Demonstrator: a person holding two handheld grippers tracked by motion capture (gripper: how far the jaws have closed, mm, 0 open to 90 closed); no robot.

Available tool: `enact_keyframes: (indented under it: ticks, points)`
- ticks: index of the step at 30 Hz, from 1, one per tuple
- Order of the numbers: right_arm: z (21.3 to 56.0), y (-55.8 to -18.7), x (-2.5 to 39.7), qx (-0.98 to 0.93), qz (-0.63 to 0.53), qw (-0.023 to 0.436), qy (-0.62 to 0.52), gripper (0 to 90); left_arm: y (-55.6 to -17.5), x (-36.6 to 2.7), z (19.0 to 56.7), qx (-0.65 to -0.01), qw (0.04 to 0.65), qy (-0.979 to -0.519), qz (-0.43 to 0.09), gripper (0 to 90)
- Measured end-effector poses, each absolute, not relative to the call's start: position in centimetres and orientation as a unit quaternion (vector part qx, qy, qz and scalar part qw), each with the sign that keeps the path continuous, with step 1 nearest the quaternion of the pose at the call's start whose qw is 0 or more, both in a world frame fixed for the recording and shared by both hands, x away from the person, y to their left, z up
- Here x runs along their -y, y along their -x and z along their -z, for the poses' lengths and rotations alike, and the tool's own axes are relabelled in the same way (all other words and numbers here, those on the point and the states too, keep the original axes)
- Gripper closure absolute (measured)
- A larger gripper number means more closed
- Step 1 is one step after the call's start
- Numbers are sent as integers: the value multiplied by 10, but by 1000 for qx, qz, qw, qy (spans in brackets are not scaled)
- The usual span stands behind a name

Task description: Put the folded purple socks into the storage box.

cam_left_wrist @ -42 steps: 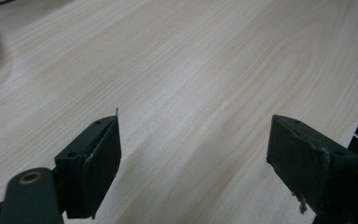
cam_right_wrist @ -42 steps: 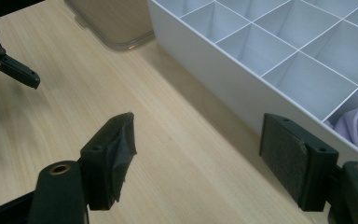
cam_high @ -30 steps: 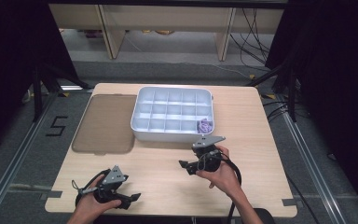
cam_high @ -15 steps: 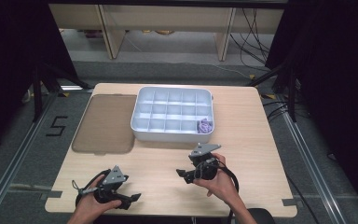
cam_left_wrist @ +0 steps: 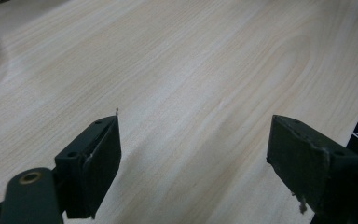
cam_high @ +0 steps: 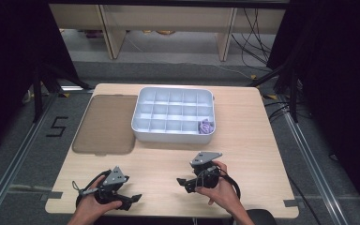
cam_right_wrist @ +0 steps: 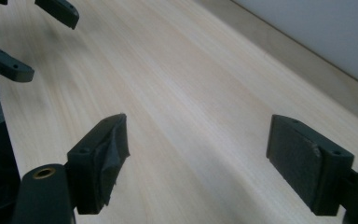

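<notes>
I have both grippers low over the near edge of the wooden table [cam_high: 262, 140], and both are released, holding nothing. In the left gripper view my left gripper [cam_left_wrist: 193, 158] shows its two black jaws standing wide apart with only pale wood grain between them. In the right gripper view my right gripper [cam_right_wrist: 198, 158] looks the same: jaws spread, bare tabletop in the gap, and the white wall of the tray running across the upper right corner.

From the high view, the left gripper [cam_high: 133, 199] sits at the near left of the table in the person's left hand [cam_high: 91, 208], pointing right. The right gripper [cam_high: 183, 183] sits near the middle of the near edge in the right hand [cam_high: 218, 190], pointing left toward the other one, well apart from it.

The thing nearest my right gripper is the small purple object [cam_high: 206, 126]. It looks crumpled and soft, lilac in colour, too small for me to make out more. It lies in the near right corner compartment of the white compartment tray [cam_high: 171, 137], which stands at the middle of the table. A flat brown lid [cam_high: 105, 123] lies just beside the tray on its left.
</notes>
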State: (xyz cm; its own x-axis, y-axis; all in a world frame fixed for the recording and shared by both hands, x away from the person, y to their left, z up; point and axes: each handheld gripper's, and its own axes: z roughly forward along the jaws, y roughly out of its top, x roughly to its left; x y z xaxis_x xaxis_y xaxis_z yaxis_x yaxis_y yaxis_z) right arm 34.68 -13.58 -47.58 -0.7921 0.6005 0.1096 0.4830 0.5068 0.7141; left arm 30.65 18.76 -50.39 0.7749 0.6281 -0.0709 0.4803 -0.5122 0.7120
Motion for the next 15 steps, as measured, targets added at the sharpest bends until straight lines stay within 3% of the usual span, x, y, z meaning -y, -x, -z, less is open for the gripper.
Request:
enact_keyframes:
  ticks: [3, 15]
  points:
    - [482, -343, 136, -858, -389, 82, -326, 167, -306, -188, 504, -320, 375, -864, -98, 172]
    - [490, -333, 142, -859, -382, 81, -332, 166, -305, -186, 505, -329, 379, -860, -91, 173]
